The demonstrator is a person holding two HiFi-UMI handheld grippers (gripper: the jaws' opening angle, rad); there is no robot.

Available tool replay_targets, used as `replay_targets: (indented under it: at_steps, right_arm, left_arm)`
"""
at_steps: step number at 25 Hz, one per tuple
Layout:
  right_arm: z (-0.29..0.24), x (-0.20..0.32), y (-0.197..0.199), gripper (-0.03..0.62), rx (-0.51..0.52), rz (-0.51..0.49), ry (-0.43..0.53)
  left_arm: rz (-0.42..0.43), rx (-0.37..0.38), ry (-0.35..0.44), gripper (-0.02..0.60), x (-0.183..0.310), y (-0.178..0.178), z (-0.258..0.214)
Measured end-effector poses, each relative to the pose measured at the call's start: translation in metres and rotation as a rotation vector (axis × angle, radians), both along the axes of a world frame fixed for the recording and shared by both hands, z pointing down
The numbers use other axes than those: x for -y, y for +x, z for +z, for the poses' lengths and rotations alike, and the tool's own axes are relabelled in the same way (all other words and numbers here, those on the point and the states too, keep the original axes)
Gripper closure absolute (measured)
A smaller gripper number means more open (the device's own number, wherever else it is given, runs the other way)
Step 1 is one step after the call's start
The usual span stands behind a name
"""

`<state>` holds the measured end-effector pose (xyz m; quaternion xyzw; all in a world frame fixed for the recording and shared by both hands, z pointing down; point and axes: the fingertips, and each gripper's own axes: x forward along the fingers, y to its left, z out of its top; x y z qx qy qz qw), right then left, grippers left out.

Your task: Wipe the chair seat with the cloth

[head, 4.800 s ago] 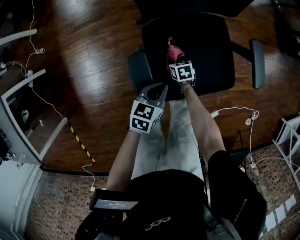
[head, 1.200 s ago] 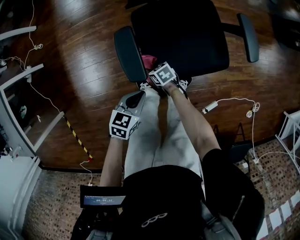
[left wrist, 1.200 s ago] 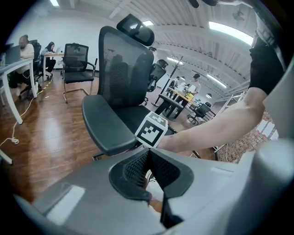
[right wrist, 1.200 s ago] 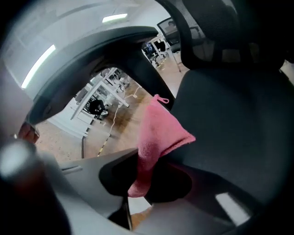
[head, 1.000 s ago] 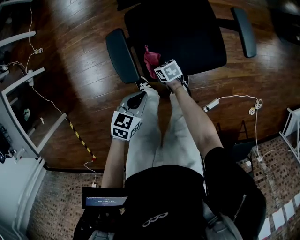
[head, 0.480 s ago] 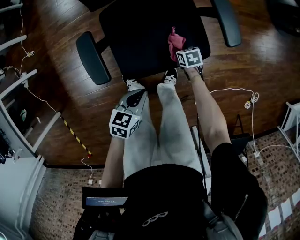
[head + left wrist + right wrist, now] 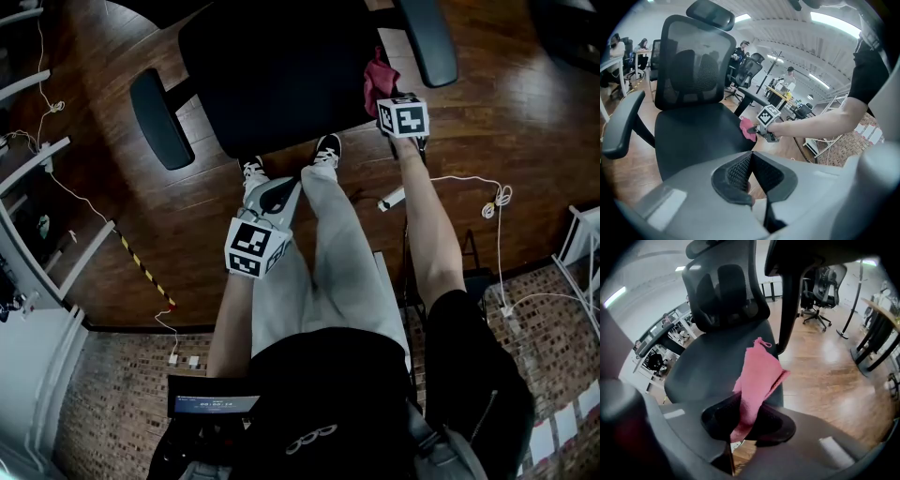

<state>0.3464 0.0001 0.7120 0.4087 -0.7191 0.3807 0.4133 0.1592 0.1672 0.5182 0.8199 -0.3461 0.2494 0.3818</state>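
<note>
The black chair seat [image 7: 281,66] fills the top of the head view. My right gripper [image 7: 384,94] is shut on the pink cloth [image 7: 378,75] and holds it on the seat's right edge, just under the right armrest [image 7: 427,42]. In the right gripper view the cloth [image 7: 757,376] runs up from the gripper [image 7: 740,420] onto the seat [image 7: 712,366]. My left gripper [image 7: 272,194] is shut on nothing and hangs over the person's left thigh, off the chair. From the left gripper view its jaws [image 7: 750,161] face the seat [image 7: 693,136] and the cloth [image 7: 748,129].
The left armrest [image 7: 155,117] sticks out at the upper left. The person's feet [image 7: 286,161] stand under the seat's front edge. A white cable and plug [image 7: 441,187] lie on the wood floor at the right. White desk legs [image 7: 56,150] stand at the left. The armrest post [image 7: 787,301] rises just beyond the cloth.
My right gripper has dragged the cloth across the front of the seat from its left side to its right edge. The left gripper has stayed over the thigh.
</note>
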Motion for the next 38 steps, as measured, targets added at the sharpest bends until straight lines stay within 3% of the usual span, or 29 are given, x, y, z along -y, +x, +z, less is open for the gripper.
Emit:
replay_targets:
  at_steps: [7, 12, 15, 18, 25, 31, 38]
  right_arm:
    - [-0.012, -0.007, 0.061, 0.525, -0.242, 0.036, 0.053]
    - [-0.005, -0.021, 0.035, 0.525, -0.262, -0.041, 0.064]
    - [-0.007, -0.029, 0.007, 0.525, -0.3, -0.104, 0.058]
    - [0.011, -0.052, -0.028, 0.525, -0.252, -0.122, -0.005]
    - [0.021, -0.102, -0.164, 0.525, -0.148, -0.336, -0.045]
    - [0.015, -0.125, -0.258, 0.525, -0.055, -0.401, -0.062]
    - [0.015, -0.154, -0.323, 0.525, 0.025, -0.462, -0.1]
  left_arm:
    - [-0.016, -0.009, -0.001, 0.588, -0.01, 0.0, 0.002]
    - [-0.067, -0.027, -0.005, 0.588, -0.022, -0.011, 0.004]
    - [-0.089, -0.032, -0.009, 0.588, -0.035, -0.022, 0.004]
    - [-0.108, -0.037, -0.008, 0.588, -0.044, -0.035, 0.003]
    - [-0.17, -0.045, -0.007, 0.588, -0.06, -0.08, 0.0]
    - [-0.228, -0.047, -0.026, 0.588, -0.078, -0.122, 0.004]
    - [-0.262, -0.043, -0.029, 0.588, -0.095, -0.162, 0.001]
